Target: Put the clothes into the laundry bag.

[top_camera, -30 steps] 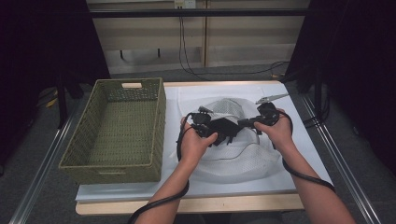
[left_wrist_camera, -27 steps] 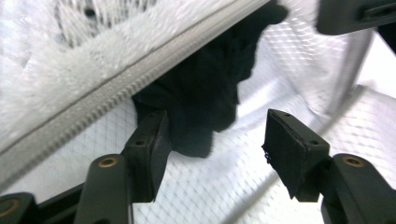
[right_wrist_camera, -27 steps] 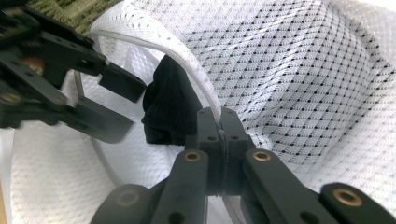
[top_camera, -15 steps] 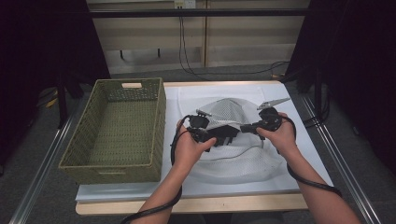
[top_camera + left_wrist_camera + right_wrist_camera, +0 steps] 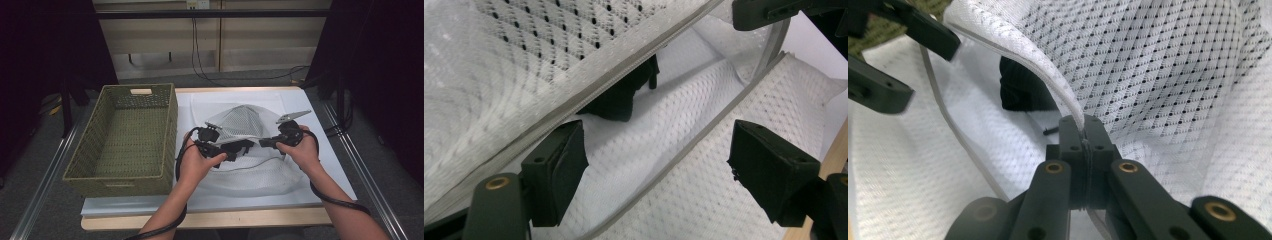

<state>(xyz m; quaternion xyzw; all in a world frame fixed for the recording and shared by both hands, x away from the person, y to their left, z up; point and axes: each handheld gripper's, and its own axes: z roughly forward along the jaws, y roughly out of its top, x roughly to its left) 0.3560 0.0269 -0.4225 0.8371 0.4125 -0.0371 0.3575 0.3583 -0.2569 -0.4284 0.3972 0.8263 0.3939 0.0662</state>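
Mesh laundry bag [image 5: 250, 150] is light and floppy: right gripper [image 5: 1083, 135] pinches its zipper edge [image 5: 1048, 82], the stiffest hold; left gripper [image 5: 659, 180] just opened, empty, dark item [image 5: 621, 95] inside, probably clothing

Your forearms were bare, no sleeves on them. Your left gripper [image 5: 245, 146] and right gripper [image 5: 265, 142] were matte black, each trailing a thick black cable [image 5: 336, 200]. The right one carried a grey three-cornered plate [image 5: 293, 116] on top. Its arms showed brass-coloured rivets [image 5: 1054, 167], and blocky black pads [image 5: 558, 167] ended the left one's jaws.
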